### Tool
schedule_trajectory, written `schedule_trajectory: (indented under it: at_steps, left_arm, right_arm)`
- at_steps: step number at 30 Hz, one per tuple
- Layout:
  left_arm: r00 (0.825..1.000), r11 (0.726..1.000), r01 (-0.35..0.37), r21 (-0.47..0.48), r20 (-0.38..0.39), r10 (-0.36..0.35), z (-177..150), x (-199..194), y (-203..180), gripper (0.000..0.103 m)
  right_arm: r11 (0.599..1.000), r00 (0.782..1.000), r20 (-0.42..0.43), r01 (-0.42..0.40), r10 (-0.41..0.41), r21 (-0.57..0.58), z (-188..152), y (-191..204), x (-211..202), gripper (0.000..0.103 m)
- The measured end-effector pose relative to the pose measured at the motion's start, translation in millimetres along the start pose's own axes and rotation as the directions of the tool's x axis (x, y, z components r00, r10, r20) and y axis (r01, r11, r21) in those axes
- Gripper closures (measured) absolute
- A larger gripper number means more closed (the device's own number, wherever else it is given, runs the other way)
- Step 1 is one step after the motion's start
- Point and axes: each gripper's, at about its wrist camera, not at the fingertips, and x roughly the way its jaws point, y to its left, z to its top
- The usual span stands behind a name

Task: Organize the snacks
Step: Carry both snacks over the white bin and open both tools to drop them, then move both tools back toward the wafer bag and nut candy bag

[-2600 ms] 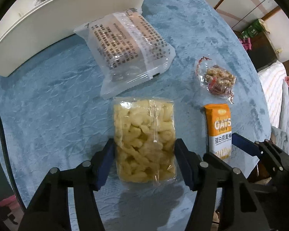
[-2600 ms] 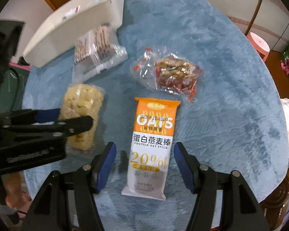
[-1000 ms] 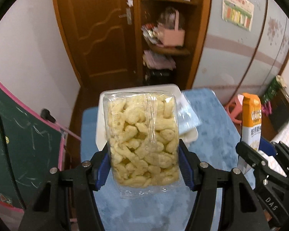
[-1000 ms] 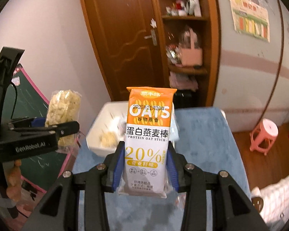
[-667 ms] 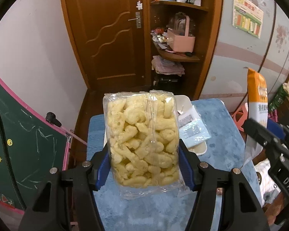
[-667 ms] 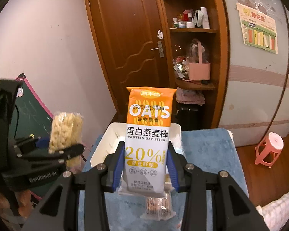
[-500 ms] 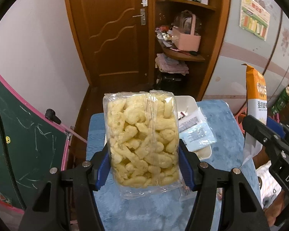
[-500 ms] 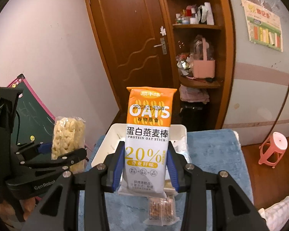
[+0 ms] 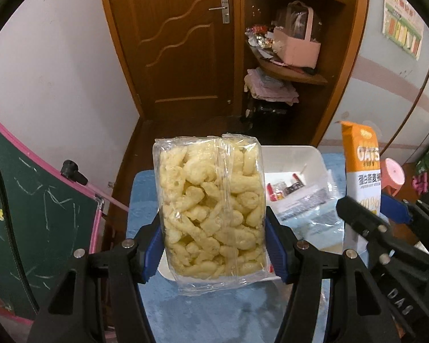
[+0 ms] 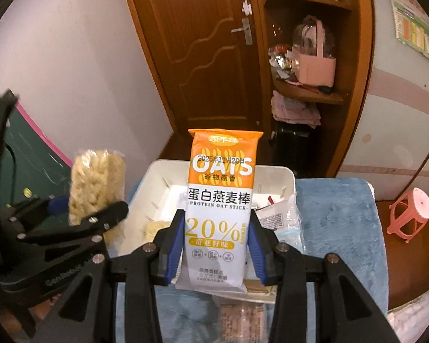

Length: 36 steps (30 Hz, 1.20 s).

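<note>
Left gripper (image 9: 213, 253) clamps puff bag (image 9: 210, 214), right gripper (image 10: 214, 250) clamps oat stick (image 10: 220, 205), jaws just easing, both above white bin (image 10: 283, 175).

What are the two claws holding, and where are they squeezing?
The left claw holds the clear bag of yellow puffs by the long sides of its lower half. The right claw holds the orange oat stick packet by the long sides of its lower half.

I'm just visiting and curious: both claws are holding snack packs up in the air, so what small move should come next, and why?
Probably carry both packs on over the white bin and lower them. The left gripper clamps the puffs and the right gripper holds the oat stick, both above the bin's near edge. The bin already holds a few snacks, so it looks like the target.
</note>
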Motion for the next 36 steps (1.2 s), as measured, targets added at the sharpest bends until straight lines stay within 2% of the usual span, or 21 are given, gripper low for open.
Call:
schedule_trajectory:
  at_steps: [2, 3, 6, 10, 11, 16, 26, 36]
  left_arm:
    - [0.999, 1.000, -0.028, 0.010, -0.028, 0.028, 5, 13, -2, 0.039]
    - [0.998, 0.999, -0.038, 0.012, -0.044, 0.038, 6, 20, -2, 0.025]
    - [0.995, 0.996, -0.086, 0.012, -0.044, 0.087, 8, 28, 0, 0.012]
    - [0.998, 0.999, -0.039, -0.019, -0.050, 0.038, 5, 26, 8, 0.009]
    - [0.998, 0.999, -0.036, -0.030, -0.052, 0.034, 4, 25, 11, 0.008]
    - [0.998, 0.998, -0.014, -0.064, -0.058, 0.010, -2, 15, 19, 0.007]
    - [0.999, 0.999, 0.037, -0.027, -0.026, -0.038, -30, -35, 11, 0.007]
    - [0.988, 0.985, 0.153, 0.076, 0.020, -0.155, -76, -95, -12, 0.007]
  right_arm:
    - [1.000, 1.000, -0.024, 0.012, -0.013, -0.013, -3, 1, 10, 0.060]
    - [1.000, 0.999, -0.038, 0.014, -0.015, -0.026, -4, 2, 16, 0.059]
    - [0.997, 0.997, -0.060, 0.041, -0.044, -0.058, -9, 4, 26, 0.056]
    - [0.999, 0.999, -0.046, 0.021, -0.023, -0.042, -15, 0, 21, 0.040]
    - [0.999, 0.999, -0.040, 0.016, -0.017, -0.035, -16, -1, 18, 0.039]
    - [1.000, 1.000, -0.014, 0.011, -0.011, -0.018, -20, -3, 1, 0.039]
    - [0.999, 0.998, 0.045, 0.041, -0.040, -0.018, -43, 4, -53, 0.039]
    - [0.995, 0.990, 0.103, 0.093, -0.097, 0.045, -89, 0, -120, 0.038]
